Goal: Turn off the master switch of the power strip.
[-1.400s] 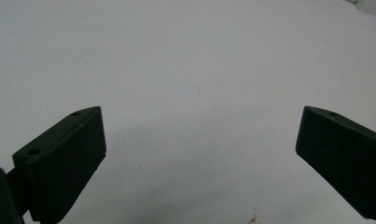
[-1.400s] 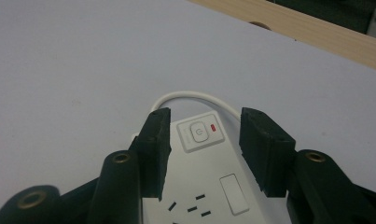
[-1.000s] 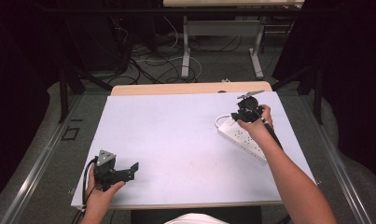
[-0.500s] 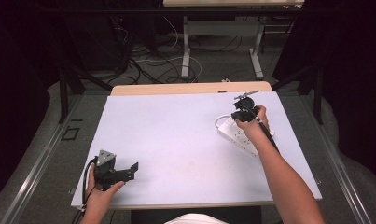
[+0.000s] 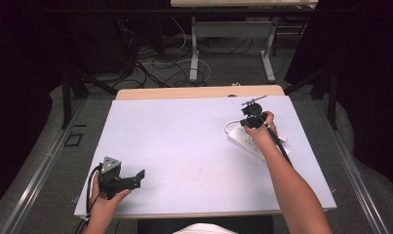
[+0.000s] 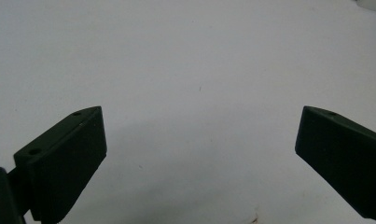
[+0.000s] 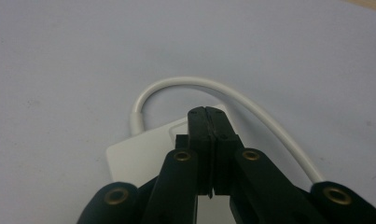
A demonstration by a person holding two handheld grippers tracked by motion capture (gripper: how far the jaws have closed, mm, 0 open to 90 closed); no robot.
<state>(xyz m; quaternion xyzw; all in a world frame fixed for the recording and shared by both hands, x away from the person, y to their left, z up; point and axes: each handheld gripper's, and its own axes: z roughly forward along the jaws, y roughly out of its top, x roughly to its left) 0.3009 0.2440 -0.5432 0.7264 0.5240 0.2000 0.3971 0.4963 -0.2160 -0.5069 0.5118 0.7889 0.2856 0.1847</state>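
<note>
Right gripper (image 5: 253,118) over diagonal power strip (image 5: 247,143)

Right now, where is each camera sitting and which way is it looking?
High view: above the person's side, looking forward and down at the table; both forearms, left tongs, right tongs.
Left gripper view: rides the left tongs, looking along the open jaws over bare table.
Right gripper view: rides the right tongs, jaws shut, above the power strip and its white cord.
Shared: high and right gripper views both show the power strip.
</note>
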